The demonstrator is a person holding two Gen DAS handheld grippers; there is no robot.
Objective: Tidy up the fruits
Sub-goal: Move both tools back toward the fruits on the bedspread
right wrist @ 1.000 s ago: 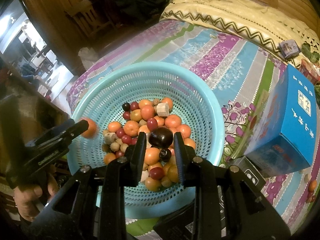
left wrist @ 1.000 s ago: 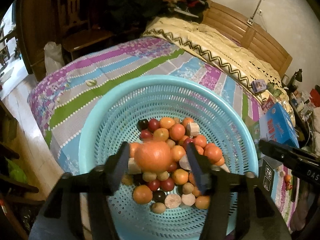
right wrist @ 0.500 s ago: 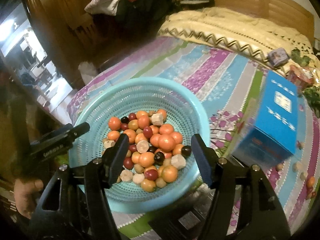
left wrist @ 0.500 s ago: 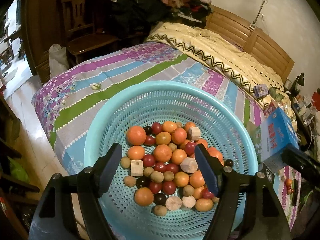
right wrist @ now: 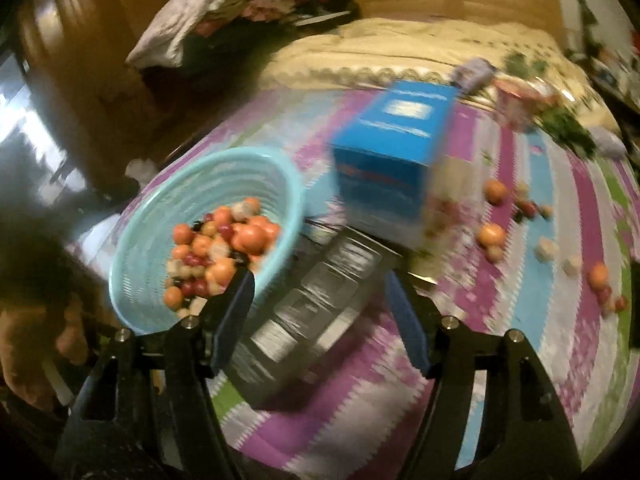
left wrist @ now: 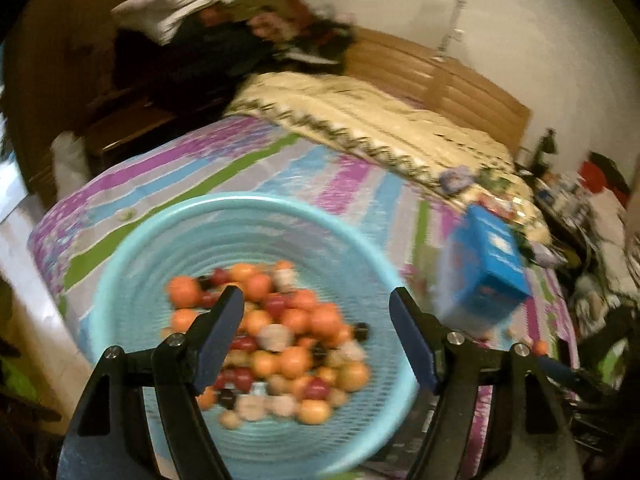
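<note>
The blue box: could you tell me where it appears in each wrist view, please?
Left wrist: blue box at right, beyond the right finger.
Right wrist: blue box at upper centre, on the striped bedspread.
Shared landmark: the turquoise basket, to the box's left in both.

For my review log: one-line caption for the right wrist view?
Open right claw points past the fruit-filled blue basket toward loose fruit scattered on the striped bedspread.
</note>
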